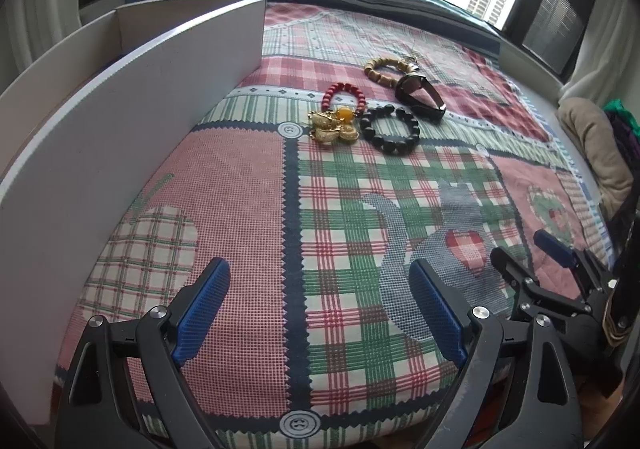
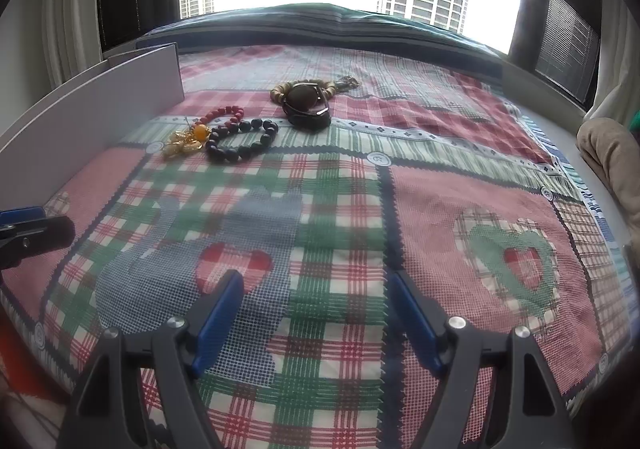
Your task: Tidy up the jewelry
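White box [image 1: 132, 97]: my left view cuts off its near end at frame edge; tall wall hides inside. Wooden bead bracelet [image 2: 280, 91], right of box: dark watch-like band [image 2: 308, 109] covers its middle in my right view. Small metal charm [image 2: 348, 82] beyond bracelet: too small to identify.
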The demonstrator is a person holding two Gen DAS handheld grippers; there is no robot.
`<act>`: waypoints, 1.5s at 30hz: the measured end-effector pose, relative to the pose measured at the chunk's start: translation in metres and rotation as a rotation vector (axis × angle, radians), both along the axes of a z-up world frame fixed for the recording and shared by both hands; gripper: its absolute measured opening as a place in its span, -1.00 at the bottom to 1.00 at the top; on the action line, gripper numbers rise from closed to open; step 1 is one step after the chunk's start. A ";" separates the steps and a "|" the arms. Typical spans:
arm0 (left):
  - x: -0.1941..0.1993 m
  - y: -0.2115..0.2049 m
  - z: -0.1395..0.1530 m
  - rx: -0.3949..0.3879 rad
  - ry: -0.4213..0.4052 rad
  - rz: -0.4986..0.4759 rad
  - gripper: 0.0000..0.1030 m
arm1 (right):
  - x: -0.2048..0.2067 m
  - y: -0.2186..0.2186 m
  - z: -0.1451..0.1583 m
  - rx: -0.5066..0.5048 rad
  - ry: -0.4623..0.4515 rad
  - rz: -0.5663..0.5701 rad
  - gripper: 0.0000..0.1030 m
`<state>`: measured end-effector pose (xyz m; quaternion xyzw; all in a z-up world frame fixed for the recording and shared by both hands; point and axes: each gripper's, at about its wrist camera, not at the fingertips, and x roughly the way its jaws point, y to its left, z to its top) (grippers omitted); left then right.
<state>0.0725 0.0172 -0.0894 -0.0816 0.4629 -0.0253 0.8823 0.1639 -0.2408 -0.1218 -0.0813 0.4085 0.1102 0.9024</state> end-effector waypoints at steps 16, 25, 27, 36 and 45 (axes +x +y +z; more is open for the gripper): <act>0.000 -0.003 0.002 0.008 -0.007 -0.010 0.86 | 0.002 -0.004 0.002 0.021 0.002 -0.010 0.50; 0.002 -0.003 0.002 0.007 0.000 -0.012 0.86 | 0.002 -0.007 0.001 0.037 0.004 -0.017 0.50; 0.004 -0.001 0.003 0.003 0.000 -0.017 0.86 | 0.002 -0.009 0.002 0.044 0.000 -0.022 0.50; 0.037 -0.002 0.027 -0.025 -0.002 -0.150 0.86 | 0.005 -0.014 0.001 0.063 0.005 -0.031 0.50; 0.110 -0.012 0.025 0.044 0.008 -0.252 0.75 | 0.004 -0.020 0.001 0.082 0.008 -0.038 0.50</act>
